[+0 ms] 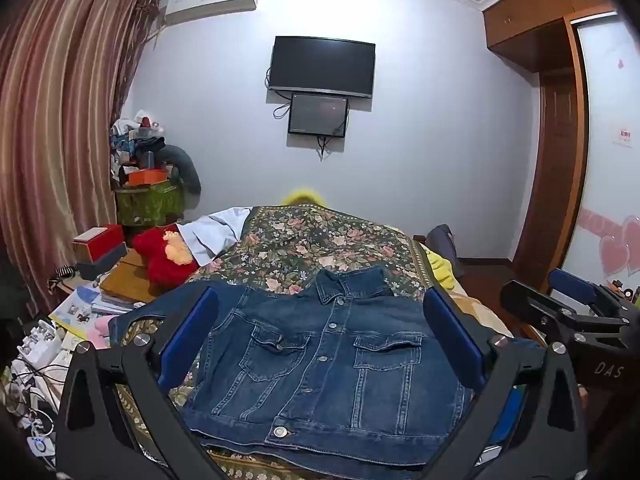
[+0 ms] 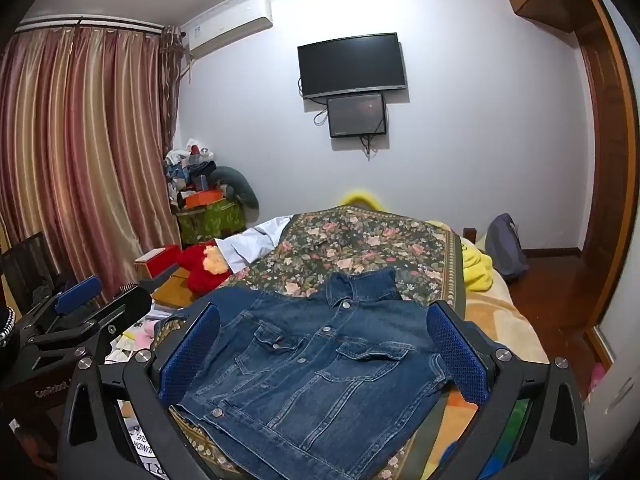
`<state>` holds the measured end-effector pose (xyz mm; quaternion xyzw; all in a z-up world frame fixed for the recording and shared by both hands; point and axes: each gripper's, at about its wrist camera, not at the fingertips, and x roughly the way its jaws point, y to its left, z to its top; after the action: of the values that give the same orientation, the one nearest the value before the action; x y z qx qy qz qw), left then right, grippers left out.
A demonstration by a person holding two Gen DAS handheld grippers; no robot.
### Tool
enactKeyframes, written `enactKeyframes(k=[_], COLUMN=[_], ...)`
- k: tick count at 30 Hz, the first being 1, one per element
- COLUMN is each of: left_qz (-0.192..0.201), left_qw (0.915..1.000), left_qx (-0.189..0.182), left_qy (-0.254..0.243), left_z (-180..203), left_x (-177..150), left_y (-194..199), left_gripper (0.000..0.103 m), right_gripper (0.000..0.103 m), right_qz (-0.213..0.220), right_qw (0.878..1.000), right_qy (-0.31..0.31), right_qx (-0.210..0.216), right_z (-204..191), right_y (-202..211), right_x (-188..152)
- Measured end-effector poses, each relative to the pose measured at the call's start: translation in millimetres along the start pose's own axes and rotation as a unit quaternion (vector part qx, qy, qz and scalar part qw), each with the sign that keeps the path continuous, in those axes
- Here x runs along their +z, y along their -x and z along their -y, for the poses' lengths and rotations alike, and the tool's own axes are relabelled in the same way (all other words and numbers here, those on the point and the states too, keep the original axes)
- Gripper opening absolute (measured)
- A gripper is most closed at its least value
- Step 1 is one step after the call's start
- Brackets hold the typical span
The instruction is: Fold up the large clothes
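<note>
Bed (image 1: 472, 312) fills the middle of the room; a floral bedspread (image 1: 320, 240), dark ground with pink roses, woven-looking and flat, serves as the work surface.

Denim jacket (image 1: 320, 356) lies on the near end of the spread, front up, buttoned, collar toward the far wall. Body is spread flat, presumably so the folds can start from a square shape. Sleeves are not clearly in view; a strip of denim trails off to the left. Cloth is heavy blue twill, faded along seams, two flap pockets, metal buttons. Likely to hold a crease stiffly.

Left gripper (image 1: 320, 344) and right gripper (image 2: 324, 352) hover side by side above the near hem, tilted slightly down. Jaws of both stand fully apart, nothing between the blue, knurled-looking pads (image 2: 456, 348). Folding not yet begun, by my reading.
</note>
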<state>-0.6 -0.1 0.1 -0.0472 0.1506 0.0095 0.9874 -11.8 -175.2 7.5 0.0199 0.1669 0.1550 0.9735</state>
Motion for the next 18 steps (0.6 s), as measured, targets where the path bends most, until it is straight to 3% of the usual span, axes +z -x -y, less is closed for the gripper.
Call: enactKeyframes(k=[18], left_qz=[-0.006], left_qw=[0.9999], left_qx=[0.001], left_qy=[0.009], left_z=[-5.4], left_x=[-4.2], left_y=[-10.3], left_gripper=[0.103], right_gripper=[0.103], right_qz=[-0.006], right_qw=[1.0], right_qy=[0.0], right_qx=[-0.002], right_z=[-0.8], right_y=[-2.7], right_x=[1.4])
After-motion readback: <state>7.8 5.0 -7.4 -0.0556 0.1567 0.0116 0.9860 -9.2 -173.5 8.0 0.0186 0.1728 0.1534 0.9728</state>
